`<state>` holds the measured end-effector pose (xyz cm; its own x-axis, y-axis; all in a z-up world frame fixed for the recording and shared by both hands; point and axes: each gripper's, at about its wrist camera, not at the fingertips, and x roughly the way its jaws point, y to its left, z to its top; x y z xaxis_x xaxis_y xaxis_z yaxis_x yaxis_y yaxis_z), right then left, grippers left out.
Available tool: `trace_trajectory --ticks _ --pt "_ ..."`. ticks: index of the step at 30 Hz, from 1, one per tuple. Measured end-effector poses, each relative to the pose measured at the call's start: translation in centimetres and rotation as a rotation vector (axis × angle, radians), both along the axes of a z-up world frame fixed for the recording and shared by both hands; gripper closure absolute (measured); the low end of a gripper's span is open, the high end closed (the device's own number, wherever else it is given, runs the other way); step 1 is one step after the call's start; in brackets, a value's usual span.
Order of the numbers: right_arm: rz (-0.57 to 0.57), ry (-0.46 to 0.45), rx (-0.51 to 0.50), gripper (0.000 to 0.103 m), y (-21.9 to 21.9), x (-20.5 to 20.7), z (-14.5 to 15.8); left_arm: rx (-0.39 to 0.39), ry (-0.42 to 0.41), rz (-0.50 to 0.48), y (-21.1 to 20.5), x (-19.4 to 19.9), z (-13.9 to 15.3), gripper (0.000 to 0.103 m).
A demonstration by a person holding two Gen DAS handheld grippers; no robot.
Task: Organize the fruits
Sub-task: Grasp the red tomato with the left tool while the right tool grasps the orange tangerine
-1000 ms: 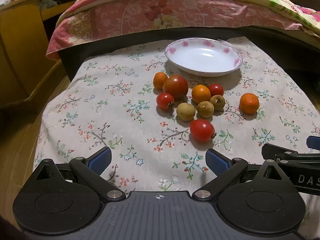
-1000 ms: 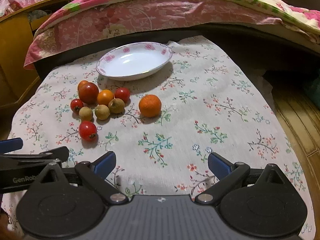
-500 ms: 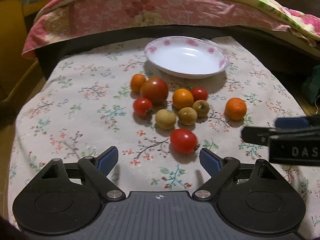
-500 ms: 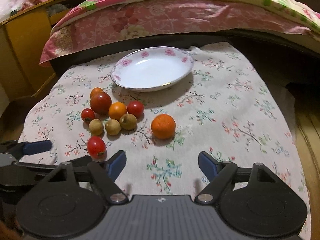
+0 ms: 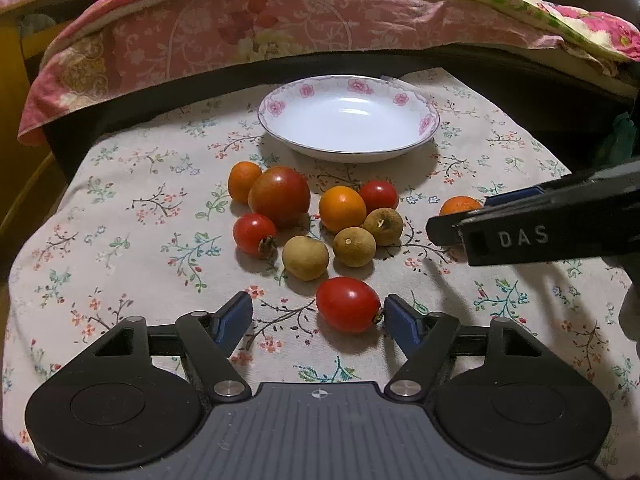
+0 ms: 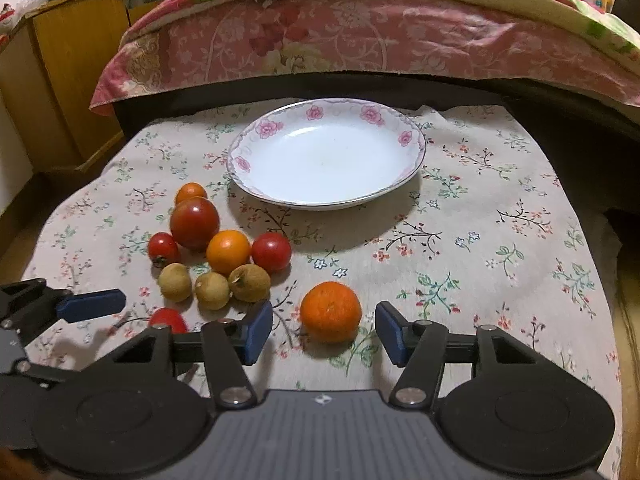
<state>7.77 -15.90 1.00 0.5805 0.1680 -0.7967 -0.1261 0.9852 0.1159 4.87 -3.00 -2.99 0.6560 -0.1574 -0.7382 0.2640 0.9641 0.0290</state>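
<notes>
On the left wrist view: left gripper [image 5: 318, 316] jaws spread wide, oval red tomato [image 5: 347, 304] sitting between them, its stem end touching or just beside the right blue pad [image 5: 398, 321], clear of the left pad. It rests on the floral cloth [image 5: 132, 220]. Fruit cluster just beyond: big tomato [image 5: 280, 196], three longans, small oranges, cherry tomatoes. White plate [image 5: 425, 123] behind the cluster. Right gripper's fingers enter from the right, near the mandarin [image 5: 460, 205].

Right wrist view: right gripper [image 6: 324, 332] open, mandarin [image 6: 330, 311] between the pads, touching neither, on the cloth. Plate [image 6: 256, 128] well beyond. Left gripper at lower left beside the oval tomato [image 6: 168, 317].
</notes>
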Motion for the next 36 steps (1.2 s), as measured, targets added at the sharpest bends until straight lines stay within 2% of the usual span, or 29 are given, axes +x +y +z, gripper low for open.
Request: trace_trajectory --ticks 4,7,12,15,17,20,31,36 --pt "0.012 0.011 0.006 0.052 0.04 0.26 -0.32 0.026 -0.008 -0.019 -0.63 0.06 -0.42 0.029" --pt "0.016 0.021 0.007 0.054 0.00 0.24 -0.69 0.013 -0.008 -0.023 -0.78 0.33 -0.53 0.031" --pt "0.018 0.018 -0.010 0.067 0.01 0.16 -1.02 -0.005 -0.009 -0.032 -0.83 0.18 -0.56 0.037" --pt "0.023 0.016 -0.015 0.068 0.09 0.22 -0.98 -0.016 0.000 -0.038 -0.72 0.08 -0.42 0.042" --pt "0.025 0.014 -0.009 0.068 0.00 0.22 -0.96 -0.028 0.007 -0.056 -0.68 -0.03 -0.31 0.051" --pt "0.028 0.011 -0.011 0.068 0.08 0.15 -0.89 -0.030 0.007 -0.072 -0.72 -0.28 -0.28 0.056" --pt "0.050 0.014 -0.016 0.068 0.47 0.02 -0.94 -0.022 -0.010 -0.079 -0.92 -0.52 -0.48 0.053" --pt "0.053 0.013 -0.021 0.067 0.49 0.04 -1.03 -0.018 -0.014 -0.067 -0.96 -0.32 -0.68 0.041"
